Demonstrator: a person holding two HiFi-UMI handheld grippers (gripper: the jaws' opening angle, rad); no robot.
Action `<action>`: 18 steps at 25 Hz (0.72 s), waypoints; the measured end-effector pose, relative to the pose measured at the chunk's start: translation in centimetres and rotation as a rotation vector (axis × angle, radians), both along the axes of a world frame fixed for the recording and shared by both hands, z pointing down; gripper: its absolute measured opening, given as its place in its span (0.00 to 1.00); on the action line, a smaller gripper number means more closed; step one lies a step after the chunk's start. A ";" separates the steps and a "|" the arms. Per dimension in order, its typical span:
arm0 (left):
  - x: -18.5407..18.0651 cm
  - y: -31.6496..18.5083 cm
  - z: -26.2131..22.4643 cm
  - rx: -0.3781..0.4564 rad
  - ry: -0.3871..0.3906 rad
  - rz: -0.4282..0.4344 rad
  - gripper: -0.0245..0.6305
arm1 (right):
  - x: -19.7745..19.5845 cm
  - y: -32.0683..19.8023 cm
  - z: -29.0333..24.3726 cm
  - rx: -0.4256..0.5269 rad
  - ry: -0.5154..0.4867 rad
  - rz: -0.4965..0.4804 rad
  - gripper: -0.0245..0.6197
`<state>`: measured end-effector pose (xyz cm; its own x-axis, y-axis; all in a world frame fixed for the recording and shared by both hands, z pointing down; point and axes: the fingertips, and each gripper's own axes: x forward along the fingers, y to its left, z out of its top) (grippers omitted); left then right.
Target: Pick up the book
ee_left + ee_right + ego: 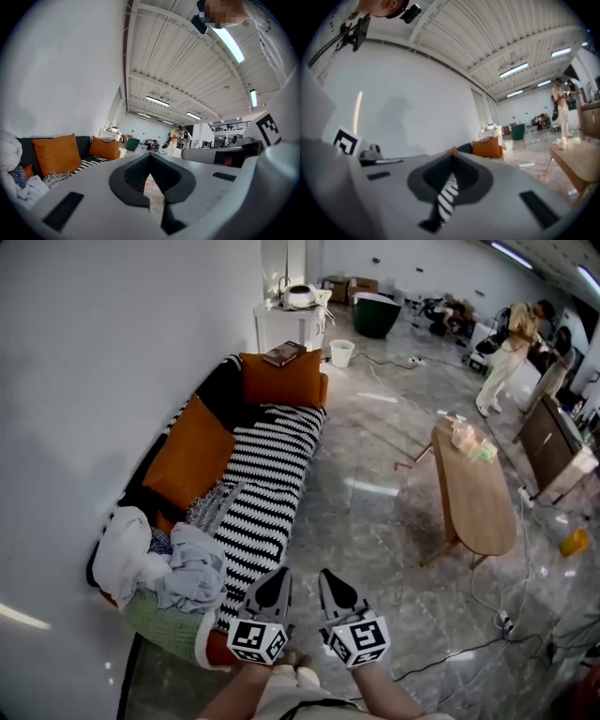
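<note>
The book (284, 353) is dark and thin and lies flat on top of the far orange cushion (281, 381), at the far end of the sofa (267, 474). It also shows as a small dark slab in the left gripper view (108, 139). My left gripper (272, 582) and right gripper (333, 582) are side by side close to my body, off the sofa's near end and far from the book. Both point level toward the room. Each has its jaws together with nothing between them, as the left gripper (151, 157) and right gripper (452, 159) also show in their own views.
A pile of clothes (159, 563) covers the sofa's near end. An oval wooden table (473, 493) stands to the right. Behind the sofa are a white side table (286, 320), a white bucket (342, 352) and a green tub chair (375, 315). A person (506, 352) stands far right. Cables (487, 615) cross the floor.
</note>
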<state>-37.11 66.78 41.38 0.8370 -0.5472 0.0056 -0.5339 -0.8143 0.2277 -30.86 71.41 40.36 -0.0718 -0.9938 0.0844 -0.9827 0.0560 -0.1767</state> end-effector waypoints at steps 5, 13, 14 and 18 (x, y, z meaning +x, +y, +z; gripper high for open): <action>1.8 0.3 -0.4 0.015 0.016 0.004 0.07 | 1.0 0.3 -1.0 0.035 0.028 -0.030 0.06; 4.9 -1.9 -0.4 0.029 0.032 0.012 0.07 | 4.1 -1.6 -1.2 0.039 0.005 0.005 0.06; 5.4 -2.5 -0.3 0.031 0.033 0.015 0.07 | 4.6 -2.1 -1.1 0.040 0.008 0.006 0.06; 7.5 -5.4 -0.2 0.032 0.039 0.016 0.07 | 6.6 -4.9 -1.2 0.041 0.018 0.011 0.06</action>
